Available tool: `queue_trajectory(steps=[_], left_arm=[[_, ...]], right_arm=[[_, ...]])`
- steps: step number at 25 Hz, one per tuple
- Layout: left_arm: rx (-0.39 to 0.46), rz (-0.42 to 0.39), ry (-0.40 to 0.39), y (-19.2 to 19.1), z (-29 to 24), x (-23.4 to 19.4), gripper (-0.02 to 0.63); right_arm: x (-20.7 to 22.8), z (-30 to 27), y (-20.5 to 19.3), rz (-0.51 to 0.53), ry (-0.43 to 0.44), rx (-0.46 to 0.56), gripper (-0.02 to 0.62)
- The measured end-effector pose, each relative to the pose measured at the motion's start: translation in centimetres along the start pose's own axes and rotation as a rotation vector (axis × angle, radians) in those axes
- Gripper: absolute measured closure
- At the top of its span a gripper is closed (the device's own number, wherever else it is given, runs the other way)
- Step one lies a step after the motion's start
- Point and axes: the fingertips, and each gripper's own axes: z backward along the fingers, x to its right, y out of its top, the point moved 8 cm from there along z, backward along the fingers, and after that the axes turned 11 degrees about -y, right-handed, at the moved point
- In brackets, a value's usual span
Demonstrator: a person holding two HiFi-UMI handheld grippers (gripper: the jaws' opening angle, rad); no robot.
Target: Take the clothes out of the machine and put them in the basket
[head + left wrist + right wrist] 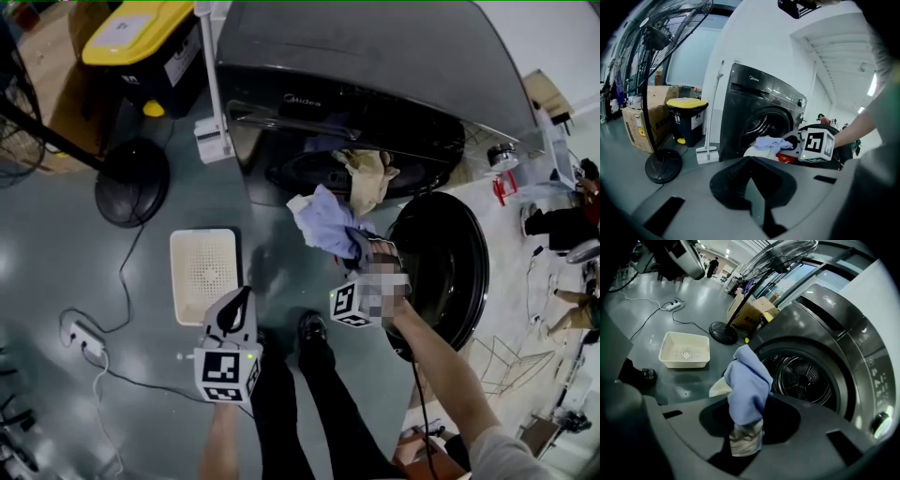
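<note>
The dark front-loading washing machine stands with its round door swung open. A beige cloth hangs out of the drum opening. My right gripper is shut on a light blue cloth held up in front of the opening. In the right gripper view the blue cloth drapes over the right gripper and hides its jaws, with a whitish fold under it. The white basket sits on the floor to the left. My left gripper hovers beside the basket, shut and holding nothing.
A fan's round base and pole stand left of the machine. A black bin with a yellow lid and a white long-handled tool are beside it. A power strip with cables lies on the floor at the left. The person's shoe is below the basket.
</note>
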Motion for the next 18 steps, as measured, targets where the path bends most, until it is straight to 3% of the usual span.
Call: queue_trajectory(steps=[11,18], left_arm=[[0.016,0.049,0.071,-0.9,2.1,-0.9,0.588],[0.043,0.083,0.137,-2.3,4.4,-2.4,0.588]], right_arm=[[-1.9,3.6,0.8,0.106,-0.014,0.073,0.462],[-3.0,3.6,5.0,0.124,-0.014,0.16,0.462]])
